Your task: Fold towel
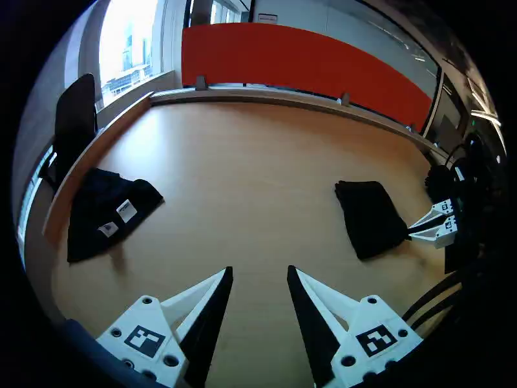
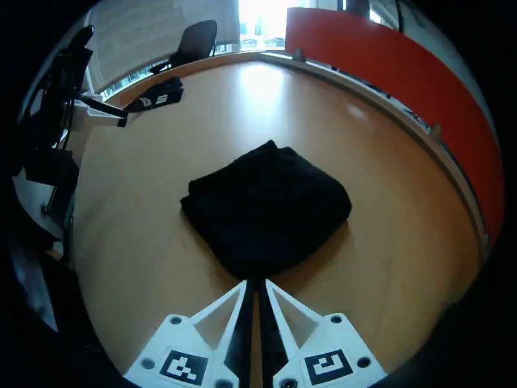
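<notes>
A black towel [image 2: 268, 207], folded into a thick square, lies in the middle of the wooden table [image 2: 400, 213]. My right gripper [image 2: 256, 282] meets the towel's near edge, its fingers drawn together with just a thin slit, pinching that edge. The left gripper view has the same towel [image 1: 368, 216] at the right, with the right gripper [image 1: 411, 231] at its corner. My left gripper [image 1: 258, 271] hovers open over bare table, well left of the towel, with nothing between its fingers. It appears far off as the left gripper [image 2: 121, 118] in the right gripper view.
A second pile of black cloth [image 1: 106, 210] with white tags lies near the table's left edge, seen as the cloth pile [image 2: 158, 94] in the right gripper view. A red partition [image 1: 304, 61] lines the far edge. A black chair [image 1: 74, 123] stands beyond the corner.
</notes>
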